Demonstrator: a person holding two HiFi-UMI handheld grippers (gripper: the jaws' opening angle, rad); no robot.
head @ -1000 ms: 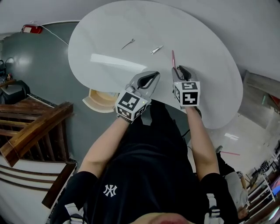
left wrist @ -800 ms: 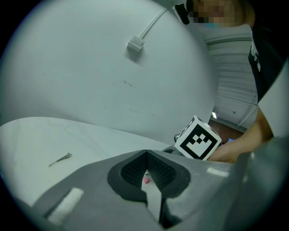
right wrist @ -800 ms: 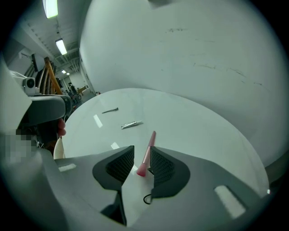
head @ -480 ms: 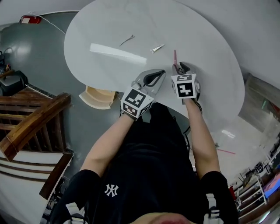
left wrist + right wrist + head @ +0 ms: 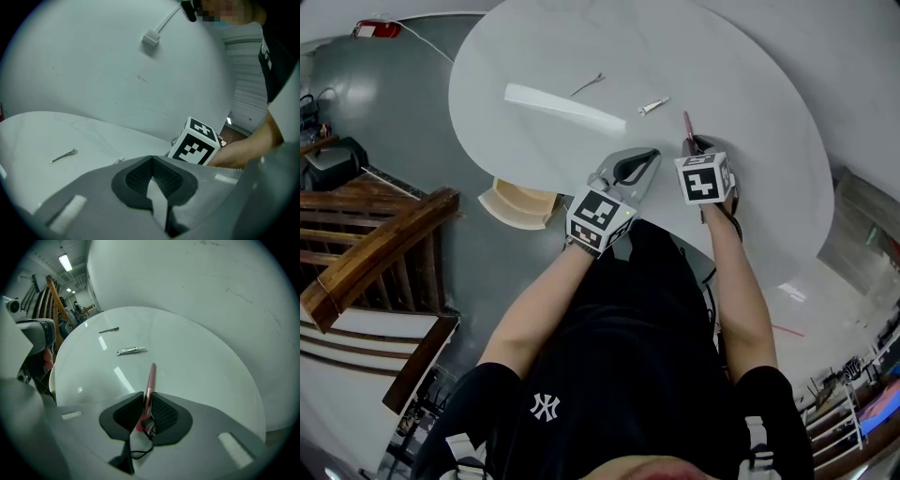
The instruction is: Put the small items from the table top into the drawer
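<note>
On the round white table (image 5: 750,112) lie a metal hair clip (image 5: 588,84), a small silver tube (image 5: 654,106) and a pink pen (image 5: 687,127). My right gripper (image 5: 694,145) points steeply down at the pen's near end. In the right gripper view its jaws have just been closing, and the pink pen (image 5: 150,380) stands between the pads (image 5: 161,413), pressed from both sides; the right gripper (image 5: 147,408) is shut on it. My left gripper (image 5: 643,159) hovers beside it near the table's front edge, shut and with nothing in it (image 5: 152,171). The hair clip (image 5: 64,155) lies far to its left.
A light wooden drawer (image 5: 523,203) stands open under the table's left edge. A wooden stair railing (image 5: 375,262) runs at the far left. A white wall with a hanging cable plug (image 5: 151,37) rises behind the table. The hair clip (image 5: 108,330) and tube (image 5: 131,350) lie beyond the pen.
My right gripper has sunk onto the near end of the pink pen and tipped more steeply down. The left gripper has dropped a little beside it.
</note>
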